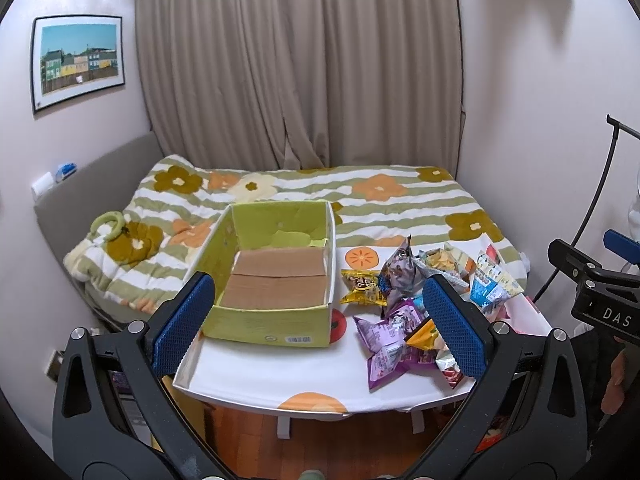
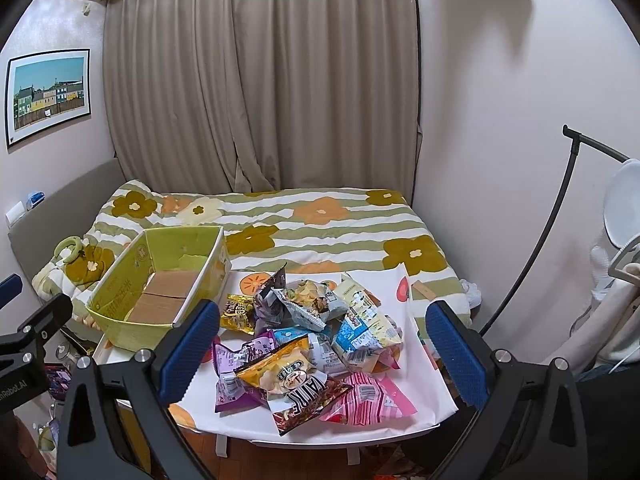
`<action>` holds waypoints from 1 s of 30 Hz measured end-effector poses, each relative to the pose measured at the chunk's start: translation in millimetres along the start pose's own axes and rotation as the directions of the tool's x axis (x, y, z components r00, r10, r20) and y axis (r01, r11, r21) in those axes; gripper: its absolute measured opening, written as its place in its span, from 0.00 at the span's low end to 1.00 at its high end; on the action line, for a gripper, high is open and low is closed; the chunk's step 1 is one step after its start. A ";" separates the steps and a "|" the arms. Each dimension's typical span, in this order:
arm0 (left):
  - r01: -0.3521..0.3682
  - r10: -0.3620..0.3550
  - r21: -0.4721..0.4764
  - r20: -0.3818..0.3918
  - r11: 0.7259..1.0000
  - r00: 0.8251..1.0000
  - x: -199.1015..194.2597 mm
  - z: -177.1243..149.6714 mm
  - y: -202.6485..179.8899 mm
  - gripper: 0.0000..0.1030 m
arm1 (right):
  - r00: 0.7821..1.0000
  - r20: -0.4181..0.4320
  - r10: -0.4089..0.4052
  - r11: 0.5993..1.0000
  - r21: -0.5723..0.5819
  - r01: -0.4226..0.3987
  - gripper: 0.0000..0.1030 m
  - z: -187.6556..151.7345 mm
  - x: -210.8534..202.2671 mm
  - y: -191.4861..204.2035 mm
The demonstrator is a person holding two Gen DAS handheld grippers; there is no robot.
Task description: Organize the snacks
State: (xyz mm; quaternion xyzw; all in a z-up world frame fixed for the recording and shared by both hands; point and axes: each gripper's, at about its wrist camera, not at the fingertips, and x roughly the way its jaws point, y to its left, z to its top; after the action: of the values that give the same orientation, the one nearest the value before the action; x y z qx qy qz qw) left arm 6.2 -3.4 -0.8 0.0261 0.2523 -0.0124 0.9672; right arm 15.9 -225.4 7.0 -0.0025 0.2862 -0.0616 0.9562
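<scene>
A pile of snack bags lies on the right half of a small white table; it also shows in the left wrist view. It includes a yellow bag, purple bags and a pink striped bag. An open green cardboard box stands empty on the table's left; it shows in the right wrist view too. My left gripper is open and empty, held before the table. My right gripper is open and empty, facing the pile.
Behind the table is a bed with a flowered green-striped quilt, curtains beyond it. A black lamp stand and white chair stand at right. Wooden floor shows below the table's front edge.
</scene>
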 end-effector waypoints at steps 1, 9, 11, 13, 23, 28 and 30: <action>0.000 0.000 0.000 -0.001 1.000 1.000 0.3 0.0 -0.3 1.00 | 1.000 0.000 0.000 1.000 0.000 0.000 1.00 -0.3 -0.1 0.0; 0.006 -0.006 0.000 -0.006 1.000 1.000 2.6 -2.9 -0.8 1.00 | 1.000 -0.010 0.011 1.000 0.000 -0.011 1.00 1.9 3.7 7.3; 0.007 -0.007 0.000 -0.007 1.000 1.000 3.1 -4.1 -0.2 1.00 | 1.000 -0.011 0.013 1.000 0.000 -0.013 1.00 0.8 4.3 6.8; 0.006 -0.006 0.000 -0.007 1.000 1.000 3.2 -3.6 -0.6 1.00 | 1.000 -0.011 0.015 1.000 0.002 -0.015 1.00 0.8 4.1 5.9; 0.003 -0.003 -0.006 -0.012 1.000 1.000 4.8 -5.6 -1.1 1.00 | 1.000 -0.014 0.016 1.000 0.004 -0.016 1.00 1.1 4.6 4.6; 0.002 -0.002 -0.008 -0.014 1.000 1.000 3.9 -5.4 -1.1 1.00 | 1.000 -0.016 0.017 1.000 0.007 -0.017 1.00 1.5 4.6 4.4; 0.001 -0.002 -0.007 -0.015 1.000 1.000 3.9 -5.0 -1.0 1.00 | 1.000 -0.016 0.017 1.000 0.006 -0.017 1.00 0.1 4.4 5.7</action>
State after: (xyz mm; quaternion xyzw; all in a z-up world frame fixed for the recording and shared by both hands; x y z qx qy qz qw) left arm 7.2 -4.1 -7.1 0.0226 0.2597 -0.0121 0.9654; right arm 20.3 -220.3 4.5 0.0032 0.2937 -0.0544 0.9543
